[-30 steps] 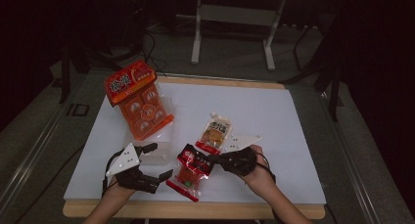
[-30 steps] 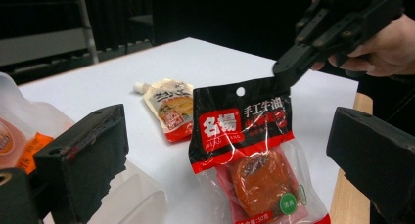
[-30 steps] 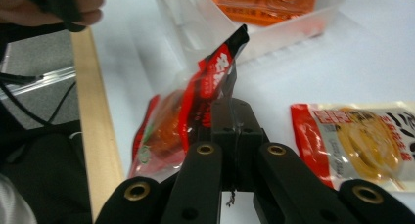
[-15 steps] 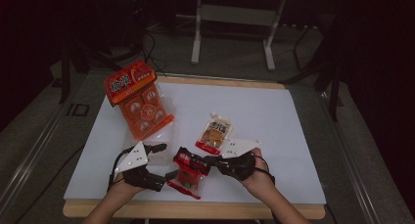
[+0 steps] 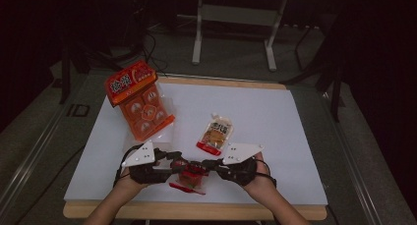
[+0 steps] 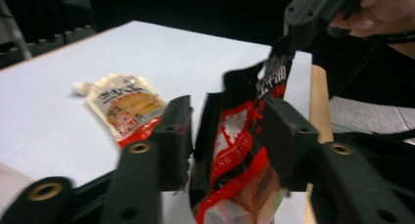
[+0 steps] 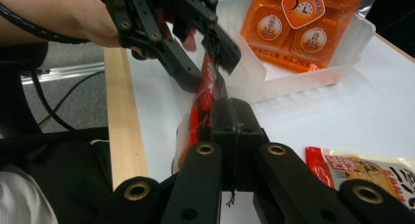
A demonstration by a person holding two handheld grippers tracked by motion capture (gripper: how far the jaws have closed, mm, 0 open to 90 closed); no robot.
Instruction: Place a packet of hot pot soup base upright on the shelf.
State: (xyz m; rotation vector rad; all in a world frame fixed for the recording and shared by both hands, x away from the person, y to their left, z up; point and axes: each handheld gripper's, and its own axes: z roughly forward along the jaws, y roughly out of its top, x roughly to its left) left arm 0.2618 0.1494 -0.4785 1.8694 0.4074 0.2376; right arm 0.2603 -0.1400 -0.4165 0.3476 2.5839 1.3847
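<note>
A red snack packet (image 5: 191,178) hangs upright just above the table's near edge. My right gripper (image 5: 204,164) is shut on it; in the right gripper view its jaws (image 7: 235,111) meet on the packet (image 7: 203,87). My left gripper (image 5: 178,163) has come in from the left. In the left gripper view it (image 6: 225,121) stands open with one jaw on either side of the crumpled packet (image 6: 235,141). The right gripper view shows the left gripper (image 7: 213,57) straddling the packet's top edge.
An orange multipack (image 5: 140,104) lies in a clear tray (image 7: 274,77) at the back left. A spouted food pouch (image 5: 216,134) lies mid-table, just beyond the grippers. The wooden table edge (image 7: 122,116) runs close under the packet.
The left gripper has moved right until its jaws straddle the packet. The right gripper has shifted slightly left and turned the packet more upright between the two hands.
</note>
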